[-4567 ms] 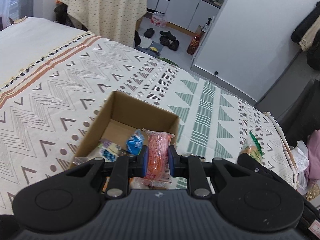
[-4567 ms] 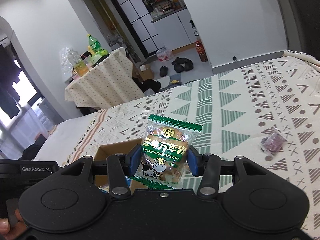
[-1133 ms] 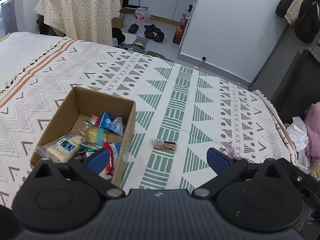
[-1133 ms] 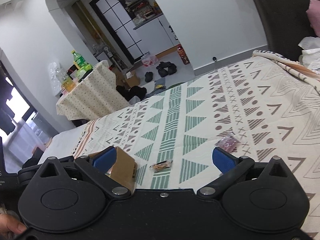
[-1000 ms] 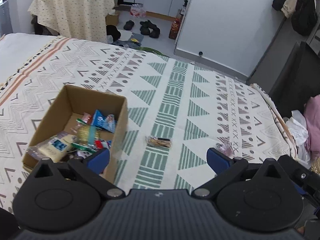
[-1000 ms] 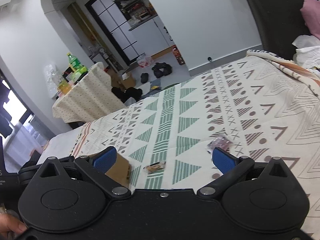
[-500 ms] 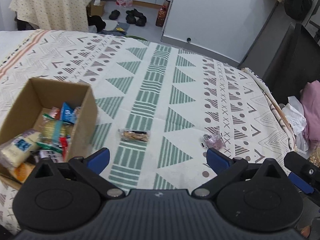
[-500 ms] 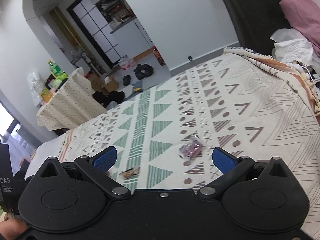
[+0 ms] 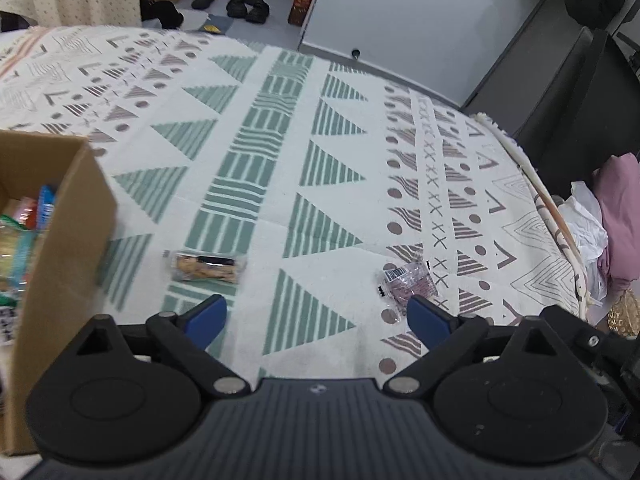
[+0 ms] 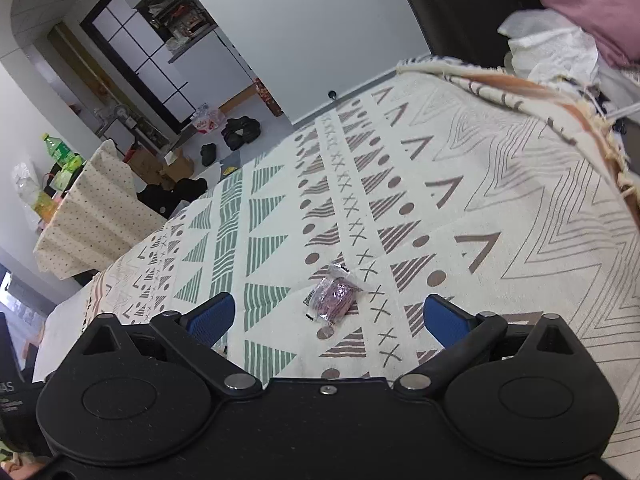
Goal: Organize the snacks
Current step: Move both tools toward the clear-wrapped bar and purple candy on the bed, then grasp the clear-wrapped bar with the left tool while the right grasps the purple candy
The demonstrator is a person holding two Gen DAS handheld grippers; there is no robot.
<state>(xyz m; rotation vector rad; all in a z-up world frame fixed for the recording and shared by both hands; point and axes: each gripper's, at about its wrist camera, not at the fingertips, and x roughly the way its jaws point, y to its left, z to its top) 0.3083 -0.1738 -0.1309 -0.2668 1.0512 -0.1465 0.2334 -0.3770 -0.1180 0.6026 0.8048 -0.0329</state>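
Cardboard box point(image 9: 60, 216) only in left wrist view

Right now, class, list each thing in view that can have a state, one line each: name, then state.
Cardboard box: open-topped, holding snacks.
Biscuit packet: sealed, flat on the bedspread.
Purple snack packet: sealed, on the bedspread, untouched.
Left claw: jaws closing, nothing between them.
Right claw: open, empty.

A lived-in home, a studio-style bedroom, is showing here: a bed is wearing a geometric-patterned bedspread point(image 9: 280, 184), shoes point(image 9: 240, 2) are lying on the floor, a table under a dotted tablecloth point(image 10: 100, 216) is holding drink bottles point(image 10: 56, 150), and white kitchen cabinets point(image 10: 208, 60) are standing beyond.
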